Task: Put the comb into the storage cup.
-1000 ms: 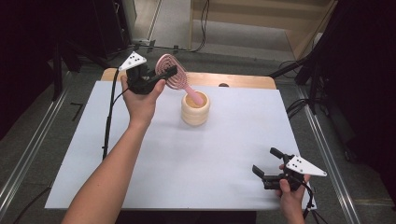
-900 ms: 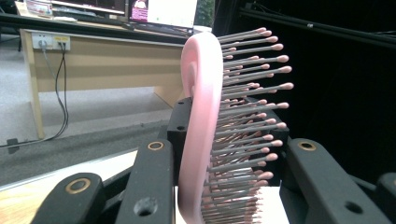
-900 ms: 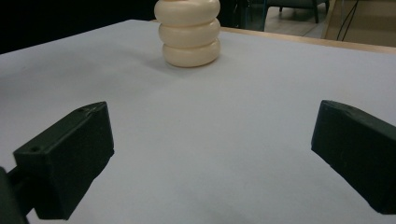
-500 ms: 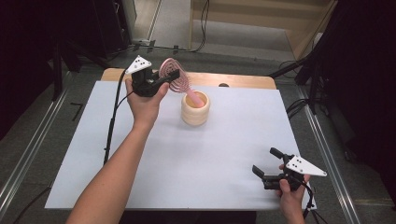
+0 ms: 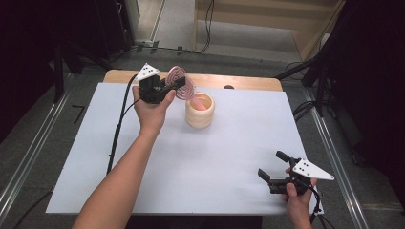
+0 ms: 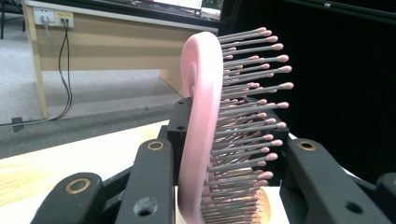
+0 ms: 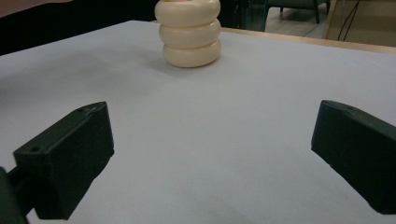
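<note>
A pink hairbrush (image 5: 178,82) with a round bristled head stands tilted, its handle end dipping into a cream ribbed cup (image 5: 199,115) at the back middle of the white table cover. My left gripper (image 5: 173,87) is shut on the brush head, just left of the cup. In the left gripper view the brush (image 6: 201,116) stands edge-on between the jaws of the left gripper (image 6: 238,184), bristles pointing right. My right gripper (image 5: 271,164) rests open near the front right edge, nothing between its fingers. In the right gripper view the cup (image 7: 189,35) stands far beyond the right gripper (image 7: 210,154).
The white cover (image 5: 219,162) lies over a wooden table whose edge (image 5: 248,82) shows at the back. A black cable (image 5: 117,129) trails from the left gripper along the left side. Metal rails (image 5: 28,157) run beside the table.
The left gripper has moved down and slightly right with the brush, sinking its handle deeper into the cup. The right gripper has stayed put.
</note>
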The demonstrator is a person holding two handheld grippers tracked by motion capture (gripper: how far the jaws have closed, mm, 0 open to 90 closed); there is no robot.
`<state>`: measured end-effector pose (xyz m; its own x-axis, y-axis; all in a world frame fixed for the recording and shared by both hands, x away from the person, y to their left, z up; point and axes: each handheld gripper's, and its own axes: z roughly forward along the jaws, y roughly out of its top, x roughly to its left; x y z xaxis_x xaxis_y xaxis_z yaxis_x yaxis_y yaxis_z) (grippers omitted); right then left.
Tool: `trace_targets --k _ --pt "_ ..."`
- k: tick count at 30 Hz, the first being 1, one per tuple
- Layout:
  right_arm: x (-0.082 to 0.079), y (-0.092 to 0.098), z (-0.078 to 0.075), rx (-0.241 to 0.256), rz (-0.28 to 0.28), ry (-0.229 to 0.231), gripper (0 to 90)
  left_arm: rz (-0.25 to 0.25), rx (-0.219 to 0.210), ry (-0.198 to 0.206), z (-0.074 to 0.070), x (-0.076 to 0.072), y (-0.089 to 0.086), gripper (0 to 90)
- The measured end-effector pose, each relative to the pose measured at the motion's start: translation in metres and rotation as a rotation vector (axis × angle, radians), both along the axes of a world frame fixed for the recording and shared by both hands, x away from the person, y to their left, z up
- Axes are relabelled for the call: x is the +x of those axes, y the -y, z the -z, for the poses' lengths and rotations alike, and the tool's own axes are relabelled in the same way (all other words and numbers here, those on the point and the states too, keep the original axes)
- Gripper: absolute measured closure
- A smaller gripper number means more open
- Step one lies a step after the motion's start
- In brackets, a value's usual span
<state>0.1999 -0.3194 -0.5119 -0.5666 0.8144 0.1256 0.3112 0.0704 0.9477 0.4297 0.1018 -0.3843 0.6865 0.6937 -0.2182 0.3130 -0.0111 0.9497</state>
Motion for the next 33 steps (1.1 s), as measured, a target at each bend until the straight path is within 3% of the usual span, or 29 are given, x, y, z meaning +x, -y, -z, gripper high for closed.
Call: trace_targets --k 17,26,33 --pt "0.000 0.000 0.000 0.004 0.000 -0.003 0.0 0.007 0.033 -0.025 0.020 -0.001 0.015 65.7" --pt "0.000 0.001 0.000 0.004 0.000 -0.003 0.0 -0.019 0.030 -0.033 0.029 0.001 0.019 65.6" --pt "0.001 0.000 0.000 0.003 0.001 -0.003 0.0 -0.043 0.044 -0.016 0.030 0.000 0.024 65.1"
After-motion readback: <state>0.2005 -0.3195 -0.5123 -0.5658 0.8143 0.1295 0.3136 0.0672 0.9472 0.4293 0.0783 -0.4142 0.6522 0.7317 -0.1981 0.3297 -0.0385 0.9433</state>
